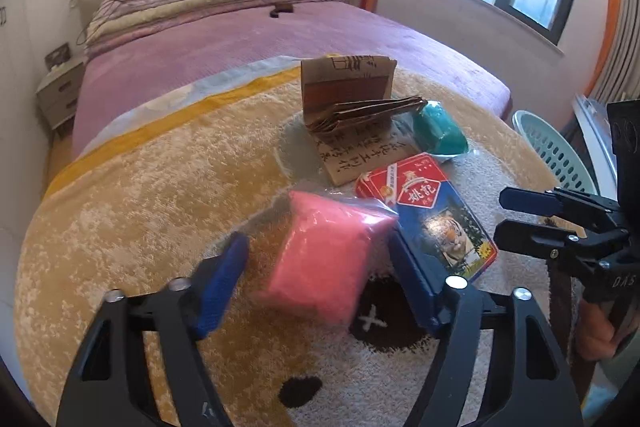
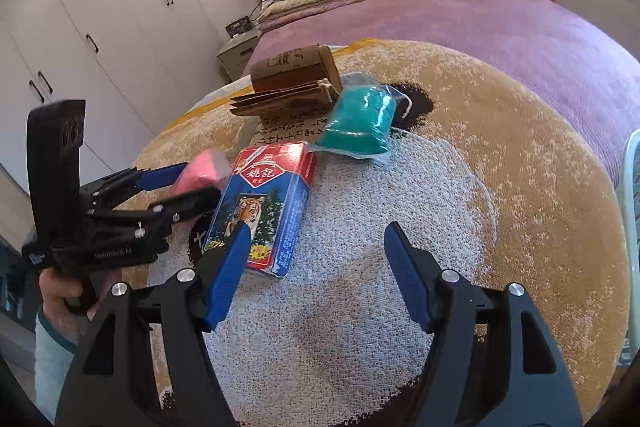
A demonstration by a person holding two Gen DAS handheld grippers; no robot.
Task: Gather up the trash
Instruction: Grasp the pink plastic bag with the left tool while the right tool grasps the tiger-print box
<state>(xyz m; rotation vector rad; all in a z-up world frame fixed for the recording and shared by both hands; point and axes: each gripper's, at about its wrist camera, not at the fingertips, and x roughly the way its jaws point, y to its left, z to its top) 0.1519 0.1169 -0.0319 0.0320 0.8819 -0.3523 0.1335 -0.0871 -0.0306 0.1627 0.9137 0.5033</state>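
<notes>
A pink bag in clear plastic (image 1: 324, 259) lies between the blue fingers of my left gripper (image 1: 317, 239). The left pad stands apart from it and the right one is close against its wrapper. From the right wrist view the pink bag (image 2: 202, 167) sits at the tips of the left gripper (image 2: 199, 183). A red and blue card box with a tiger (image 2: 268, 203) lies beside it. Past it are a teal bag (image 2: 360, 123) and a folded brown paper bag (image 2: 296, 83). My right gripper (image 2: 319, 229) is open over the blanket, its left finger overlapping the box's near end.
Everything rests on a tan plush blanket (image 2: 500, 167) spread over a purple bed (image 1: 240, 43). A pale green basket (image 1: 548, 147) stands off the bed's right corner. A nightstand (image 1: 60, 91) and white wardrobes (image 2: 80, 27) are to the left.
</notes>
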